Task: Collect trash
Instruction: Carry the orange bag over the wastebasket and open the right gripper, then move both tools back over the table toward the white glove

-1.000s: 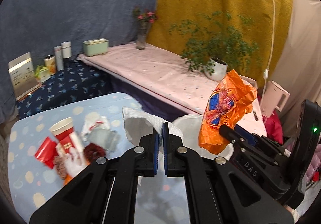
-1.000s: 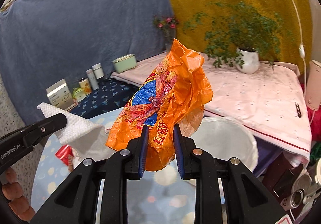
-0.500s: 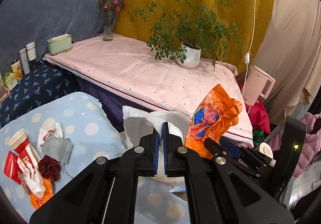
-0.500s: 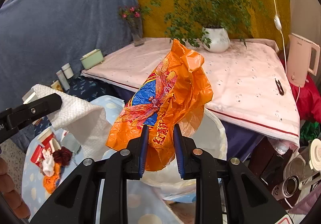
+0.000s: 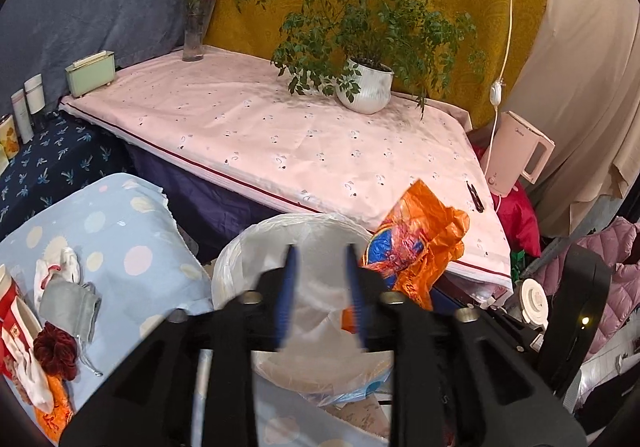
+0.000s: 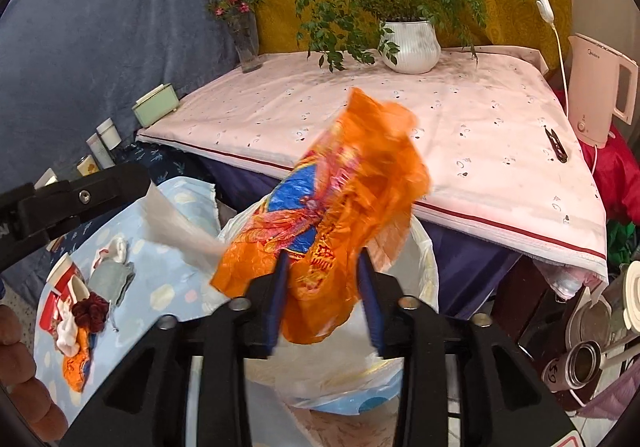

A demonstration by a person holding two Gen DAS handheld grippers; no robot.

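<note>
My left gripper (image 5: 320, 287) over lined trash bin (image 5: 240, 259), fingers spread wide, nothing clamped; blurred white tissue (image 5: 320, 299) between and below them, inside bin mouth. My right gripper (image 6: 324, 299) also spread apart, orange snack wrapper (image 6: 340, 207) loose between fingers, blurred, above bin (image 6: 424, 259); can't tell if touching pads. From left view wrapper (image 5: 416, 243) just right of my fingers. Remaining trash pile (image 5: 36, 343) far left on blue dotted cloth (image 5: 120, 223). Potted plant (image 5: 364, 87) ahead on pink table (image 5: 300, 143).
</note>
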